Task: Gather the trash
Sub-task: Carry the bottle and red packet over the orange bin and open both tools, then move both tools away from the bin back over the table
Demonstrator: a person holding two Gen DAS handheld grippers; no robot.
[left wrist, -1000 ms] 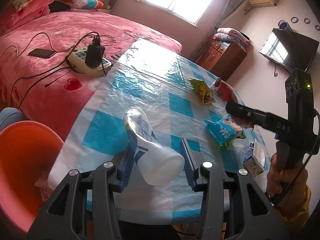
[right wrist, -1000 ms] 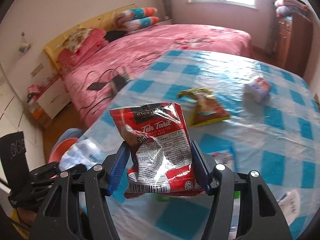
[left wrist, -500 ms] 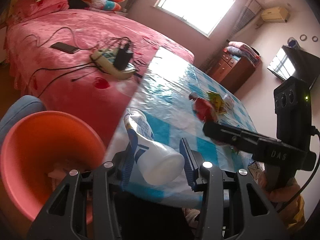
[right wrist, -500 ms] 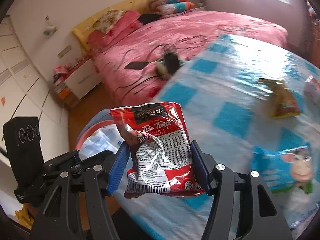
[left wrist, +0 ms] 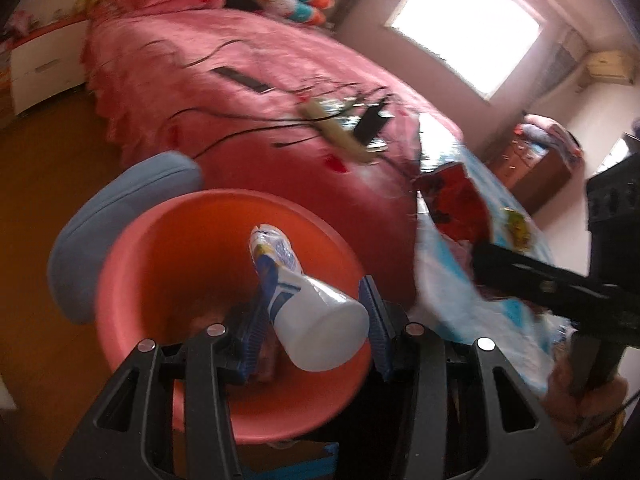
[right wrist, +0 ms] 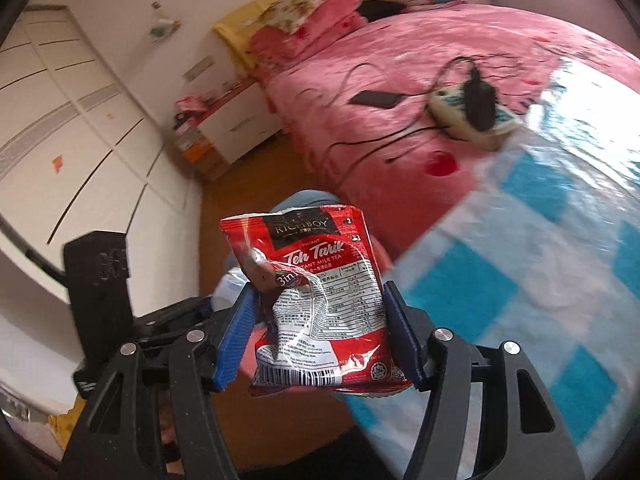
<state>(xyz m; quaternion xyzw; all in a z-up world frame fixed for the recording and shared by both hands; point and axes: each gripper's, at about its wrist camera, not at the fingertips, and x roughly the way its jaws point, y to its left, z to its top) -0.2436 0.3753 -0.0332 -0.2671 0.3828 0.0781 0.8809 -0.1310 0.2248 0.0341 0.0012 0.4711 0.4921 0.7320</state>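
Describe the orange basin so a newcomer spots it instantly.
Start at the big pink bed. On the wooden floor beside it, against a grey-blue cushion, sits the orange basin, directly beneath the white bottle. It is the only round, open, bright orange container there.

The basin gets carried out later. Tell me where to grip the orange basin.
Take the orange basin by its rim, from above at the near edge, one finger inside the wall, one outside. The bowl is too wide to span, but its thin wall opens upward. Skip the left side, where a blue padded seat crowds the rim.
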